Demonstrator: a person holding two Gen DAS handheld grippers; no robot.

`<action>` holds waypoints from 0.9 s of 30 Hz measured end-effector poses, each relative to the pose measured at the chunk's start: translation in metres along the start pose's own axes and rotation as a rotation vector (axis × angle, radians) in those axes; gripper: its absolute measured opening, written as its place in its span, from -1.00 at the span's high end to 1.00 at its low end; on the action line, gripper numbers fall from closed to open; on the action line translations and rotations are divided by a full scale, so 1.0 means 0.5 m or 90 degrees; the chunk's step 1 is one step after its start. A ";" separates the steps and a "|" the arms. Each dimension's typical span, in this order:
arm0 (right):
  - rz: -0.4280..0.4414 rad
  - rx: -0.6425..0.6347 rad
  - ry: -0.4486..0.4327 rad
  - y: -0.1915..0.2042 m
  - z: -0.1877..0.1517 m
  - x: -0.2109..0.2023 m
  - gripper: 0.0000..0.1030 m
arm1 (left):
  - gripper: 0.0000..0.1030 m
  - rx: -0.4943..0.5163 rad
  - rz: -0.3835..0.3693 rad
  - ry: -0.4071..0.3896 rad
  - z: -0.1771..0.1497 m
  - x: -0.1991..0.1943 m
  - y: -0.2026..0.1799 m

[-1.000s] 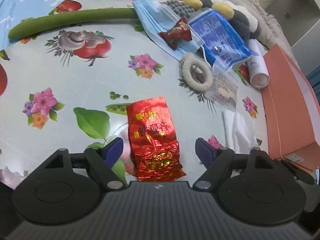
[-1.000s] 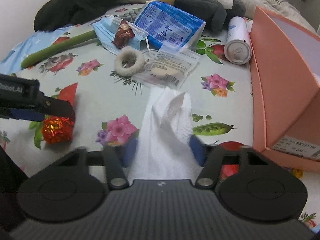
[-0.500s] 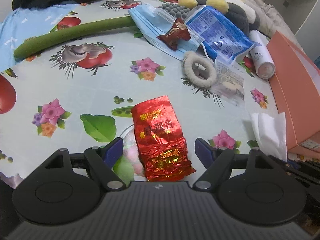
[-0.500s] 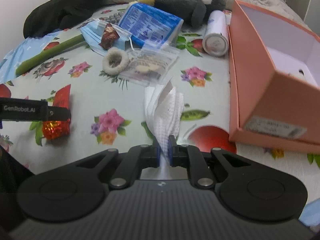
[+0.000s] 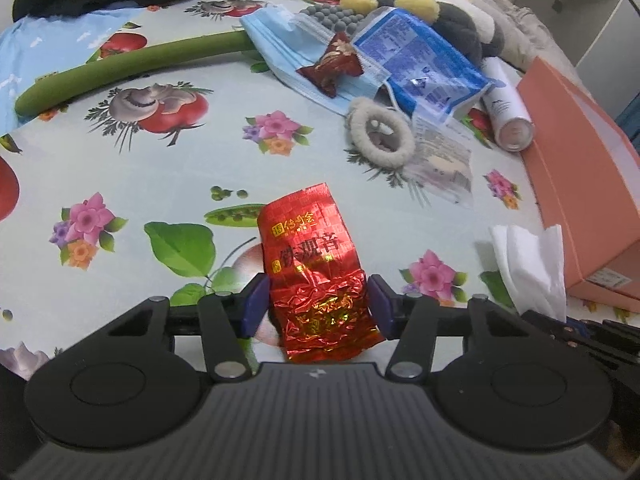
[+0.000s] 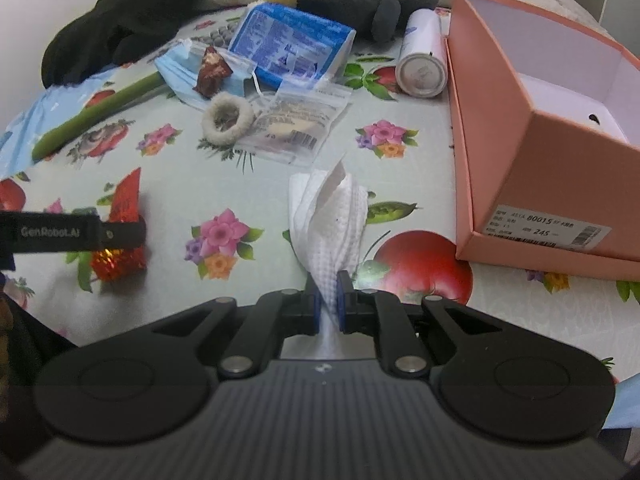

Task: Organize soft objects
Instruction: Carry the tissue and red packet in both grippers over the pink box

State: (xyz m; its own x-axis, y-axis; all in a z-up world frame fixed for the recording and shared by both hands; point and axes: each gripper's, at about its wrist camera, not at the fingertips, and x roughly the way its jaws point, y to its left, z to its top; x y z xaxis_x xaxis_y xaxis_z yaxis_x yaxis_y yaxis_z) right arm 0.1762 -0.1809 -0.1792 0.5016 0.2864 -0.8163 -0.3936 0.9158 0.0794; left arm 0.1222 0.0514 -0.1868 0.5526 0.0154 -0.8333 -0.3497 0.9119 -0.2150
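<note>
The white tissue (image 6: 332,216) is the thing in hand just now: it stands up in a twisted fan from the right claw (image 6: 328,300), whose two fingers are pinched tight on its lower end, and it looks lifted a little off the flowered table (image 6: 280,128) rather than lying flat on it. Just to its right sits the open orange box (image 6: 532,140), mouth up, its white inside mostly bare as far as I can see, so I'd judge this to be the carry step, with the tissue bound for that box. The next move, to my eye, calls for raising the tissue above the box's near wall, swinging it rightward over the opening, and only then letting go; being so limp, it may drag or snag on the rim if carried low. The right claw points forward and slightly down across the table. Over on the other side, the left claw (image 5: 316,310) is held low with its fingers spread wide, one on either side of the crumpled end of the red foil tea packet (image 5: 314,272), not yet closed on it, and that packet lies flat on the table. It seems lined up to be the next pickup.
</note>
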 end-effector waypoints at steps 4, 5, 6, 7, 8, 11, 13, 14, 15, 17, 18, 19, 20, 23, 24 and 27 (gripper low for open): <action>0.001 0.020 -0.026 -0.002 0.009 -0.032 0.77 | -0.15 0.012 -0.022 -0.003 0.011 -0.024 -0.014; 0.002 0.025 -0.036 -0.003 0.012 -0.044 0.77 | -0.15 0.019 -0.028 -0.007 0.015 -0.034 -0.020; 0.003 0.030 -0.044 -0.004 0.015 -0.054 0.77 | -0.15 0.029 -0.033 -0.013 0.020 -0.045 -0.027; 0.005 0.035 -0.052 -0.006 0.019 -0.065 0.77 | -0.15 0.036 -0.039 -0.017 0.025 -0.055 -0.035; 0.007 0.040 -0.060 -0.008 0.024 -0.078 0.77 | -0.15 0.041 -0.048 -0.020 0.030 -0.064 -0.042; 0.008 0.049 -0.088 -0.011 0.038 -0.112 0.77 | -0.15 0.060 -0.074 -0.034 0.048 -0.096 -0.065; 0.011 0.056 -0.106 -0.015 0.048 -0.136 0.77 | -0.15 0.069 -0.090 -0.044 0.058 -0.118 -0.080; 0.012 0.060 -0.114 -0.017 0.052 -0.147 0.77 | -0.15 0.074 -0.097 -0.048 0.063 -0.128 -0.087; 0.012 0.063 -0.123 -0.020 0.056 -0.159 0.77 | -0.15 0.080 -0.104 -0.053 0.068 -0.140 -0.096; 0.012 0.069 -0.141 -0.025 0.064 -0.183 0.77 | -0.15 0.092 -0.116 -0.063 0.077 -0.162 -0.114; 0.014 0.071 -0.150 -0.027 0.068 -0.196 0.77 | -0.15 0.099 -0.121 -0.068 0.082 -0.174 -0.122; 0.014 0.073 -0.159 -0.028 0.071 -0.209 0.77 | -0.15 0.104 -0.128 -0.073 0.086 -0.186 -0.129; 0.015 0.074 -0.167 -0.030 0.075 -0.219 0.77 | -0.15 0.110 -0.135 -0.076 0.091 -0.198 -0.137; 0.018 0.076 -0.191 -0.033 0.087 -0.256 0.77 | -0.15 0.125 -0.151 -0.087 0.100 -0.233 -0.158; 0.019 0.076 -0.199 -0.034 0.090 -0.267 0.77 | -0.15 0.130 -0.157 -0.092 0.102 -0.245 -0.166; 0.020 0.080 -0.223 -0.038 0.098 -0.300 0.77 | -0.15 0.148 -0.174 -0.106 0.110 -0.279 -0.190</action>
State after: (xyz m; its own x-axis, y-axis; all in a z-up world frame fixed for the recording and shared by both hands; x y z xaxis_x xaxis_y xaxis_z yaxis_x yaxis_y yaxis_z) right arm 0.1463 -0.2275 -0.0303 0.7323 0.3741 -0.5691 -0.3263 0.9262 0.1889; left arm 0.1198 -0.0148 -0.0221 0.7234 -0.1914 -0.6634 -0.0028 0.9600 -0.2801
